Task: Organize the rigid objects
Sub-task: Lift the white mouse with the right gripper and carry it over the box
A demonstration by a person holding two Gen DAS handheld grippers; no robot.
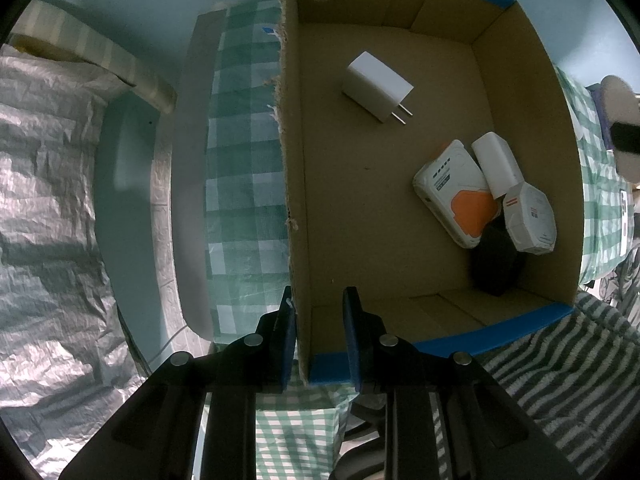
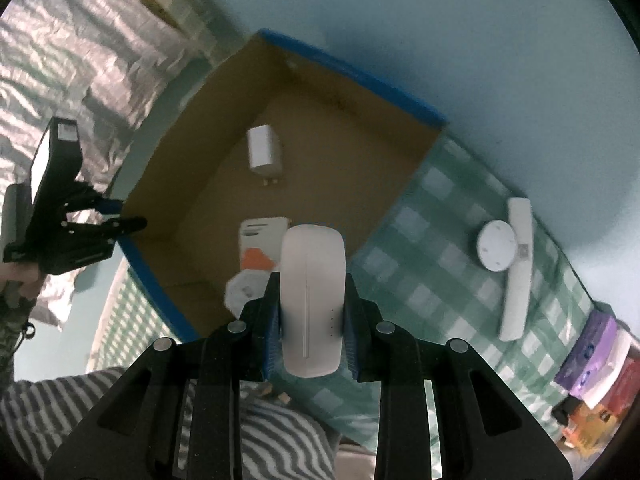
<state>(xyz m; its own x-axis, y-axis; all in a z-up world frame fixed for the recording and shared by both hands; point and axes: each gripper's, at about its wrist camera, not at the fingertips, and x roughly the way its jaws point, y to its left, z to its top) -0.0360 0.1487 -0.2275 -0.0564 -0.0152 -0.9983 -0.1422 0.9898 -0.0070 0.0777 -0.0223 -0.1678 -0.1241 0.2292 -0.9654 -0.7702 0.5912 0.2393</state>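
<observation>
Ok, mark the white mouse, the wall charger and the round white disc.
white mouse (image 2: 312,280), right wrist view, middle of its top shell.
wall charger (image 1: 376,84), left wrist view, its white body.
round white disc (image 2: 496,250), right wrist view, centre of its face.

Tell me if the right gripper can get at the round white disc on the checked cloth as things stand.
Probably not yet. The right gripper is shut on a white mouse, so its jaws are full. The way itself looks free: the round white disc lies uncovered on the checked cloth, outside the cardboard box.
</observation>
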